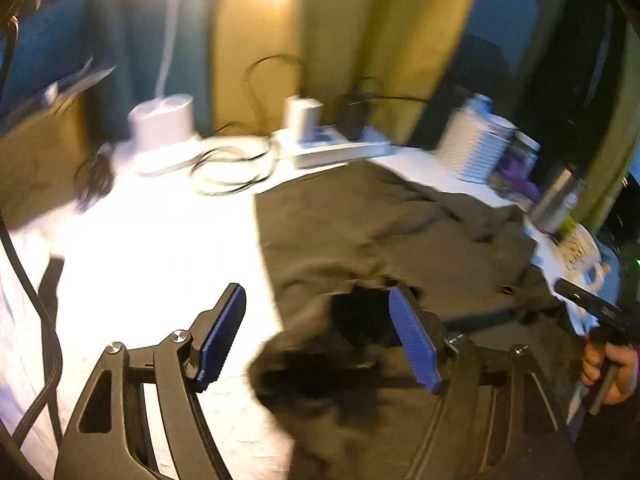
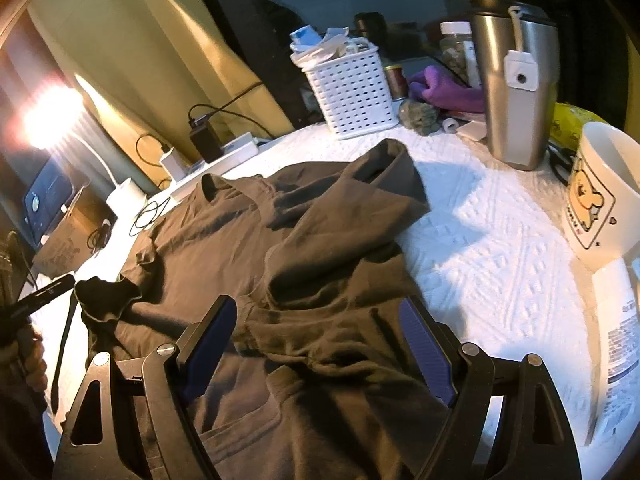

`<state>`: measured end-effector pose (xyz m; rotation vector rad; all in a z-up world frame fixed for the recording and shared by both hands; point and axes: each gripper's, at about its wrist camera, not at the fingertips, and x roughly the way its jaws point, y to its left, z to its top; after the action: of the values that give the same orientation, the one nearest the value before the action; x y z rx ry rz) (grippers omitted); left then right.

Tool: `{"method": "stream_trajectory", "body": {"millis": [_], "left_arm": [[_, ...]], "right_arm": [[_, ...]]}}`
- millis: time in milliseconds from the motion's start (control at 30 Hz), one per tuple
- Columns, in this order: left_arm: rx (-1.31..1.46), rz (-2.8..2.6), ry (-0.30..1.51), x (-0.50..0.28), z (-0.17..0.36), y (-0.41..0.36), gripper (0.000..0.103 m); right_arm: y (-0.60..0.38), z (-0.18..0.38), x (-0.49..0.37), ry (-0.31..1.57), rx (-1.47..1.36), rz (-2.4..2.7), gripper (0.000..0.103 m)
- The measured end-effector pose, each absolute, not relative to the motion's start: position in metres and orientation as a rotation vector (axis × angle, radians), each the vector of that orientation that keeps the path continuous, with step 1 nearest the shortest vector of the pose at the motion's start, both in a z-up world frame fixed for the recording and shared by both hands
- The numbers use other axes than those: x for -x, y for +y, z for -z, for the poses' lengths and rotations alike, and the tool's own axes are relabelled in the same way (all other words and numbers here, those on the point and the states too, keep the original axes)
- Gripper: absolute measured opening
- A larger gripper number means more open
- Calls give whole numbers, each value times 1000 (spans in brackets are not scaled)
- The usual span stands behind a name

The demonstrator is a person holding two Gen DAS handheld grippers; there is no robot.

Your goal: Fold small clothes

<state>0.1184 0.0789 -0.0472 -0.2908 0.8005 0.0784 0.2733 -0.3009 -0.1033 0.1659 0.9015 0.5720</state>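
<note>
Left gripper (image 1: pixel 316 336) stands released, jaws wide over the near left edge of the garment (image 2: pixel 280 248), nothing pinched between them; right gripper (image 2: pixel 320 344) is likewise spread, hovering above the cloth's near middle. The garment lies rumpled on the white cloth-covered table (image 2: pixel 492 232), 1 sleeve (image 2: pixel 384 176) flopped toward the basket (image 2: pixel 352 92). We judge smoothing comes first: we should pinch 1 layer only at the hem corners, pull flat, then fold away from the mug (image 2: pixel 600 188).

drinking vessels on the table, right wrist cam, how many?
2: steel tumbler standing at the back right, white cartoon mug at the right edge. More may hide behind the white basket.
</note>
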Motion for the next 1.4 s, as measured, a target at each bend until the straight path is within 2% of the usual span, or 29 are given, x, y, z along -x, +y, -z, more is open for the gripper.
{"method": "stream_trajectory", "body": {"millis": [133,400,600,633,733,933,1167,1200,1233,1300,1333,1400], "left_arm": [[380,-23,813,-124,69,89,74],[336,248,894,-139,88,34,74],[275,296,893,-120,78,7,74],[264,287,884,-116,76,5,74],[252,259,848,-98,63,7,74],[239,222,822,-56,51,13,74],[273,155,844,-13,61,25,74],[282,151,846,-7,63,27,74],[288,149,849,-4,65,27,74],[299,154,854,5,68,26,74],[300,160,855,9,69,24,74],[293,179,857,15,71,21,74]], "right_arm": [[-296,102,-270,904,-147,-575,85],[-311,100,-259,898,-125,-504,85],[-339,95,-236,856,-83,-446,84],[-343,94,-229,849,-67,-447,82],[-341,96,-213,850,-8,-488,65],[-311,107,-197,855,110,-596,63],[-283,123,-211,876,202,-650,62],[-279,128,-212,886,221,-649,55],[-275,135,-212,903,240,-652,38],[-275,136,-205,877,247,-663,24],[-276,136,-202,881,253,-664,9],[-279,133,-194,873,269,-643,5]]}}
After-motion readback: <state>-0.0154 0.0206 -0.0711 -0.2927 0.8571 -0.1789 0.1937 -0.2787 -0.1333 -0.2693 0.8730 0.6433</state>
